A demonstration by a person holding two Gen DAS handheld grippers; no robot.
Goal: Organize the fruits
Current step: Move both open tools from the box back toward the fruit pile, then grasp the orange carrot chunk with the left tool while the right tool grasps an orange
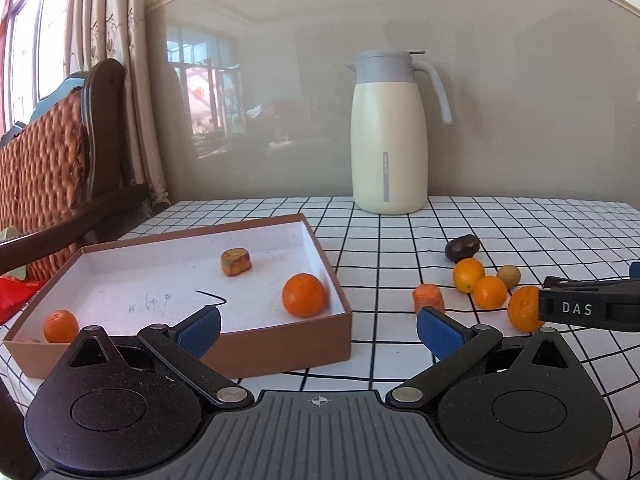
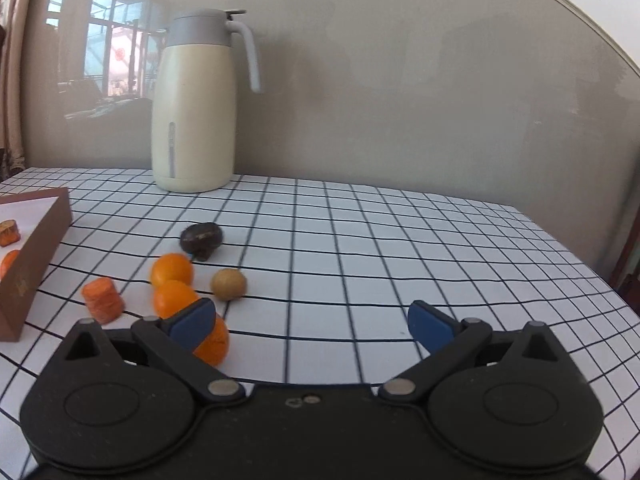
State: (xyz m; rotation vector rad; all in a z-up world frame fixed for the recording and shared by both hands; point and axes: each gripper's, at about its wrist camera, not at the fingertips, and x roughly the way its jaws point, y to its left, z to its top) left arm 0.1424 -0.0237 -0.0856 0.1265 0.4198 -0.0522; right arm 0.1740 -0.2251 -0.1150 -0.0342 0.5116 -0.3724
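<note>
An open brown box (image 1: 280, 354) with a white floor holds a large orange (image 1: 303, 295), a small orange (image 1: 61, 326) and a brown chunk (image 1: 236, 262). My left gripper (image 1: 319, 330) is open just in front of the box's near right corner, holding nothing. To the right, loose on the checked cloth, lie a carrot piece (image 2: 102, 300), three oranges (image 2: 172, 270) (image 2: 174, 298) (image 2: 214, 342), a tan round fruit (image 2: 228, 284) and a dark fruit (image 2: 201, 239). My right gripper (image 2: 312, 324) is open. Its left finger (image 1: 576, 309) partly covers the nearest orange (image 1: 524, 308).
A cream and grey thermos jug (image 1: 388, 140) stands at the back of the table against the wall. A wooden chair with a woven back (image 1: 52, 168) and curtains are at the left. The cloth's right edge (image 2: 600, 280) drops off.
</note>
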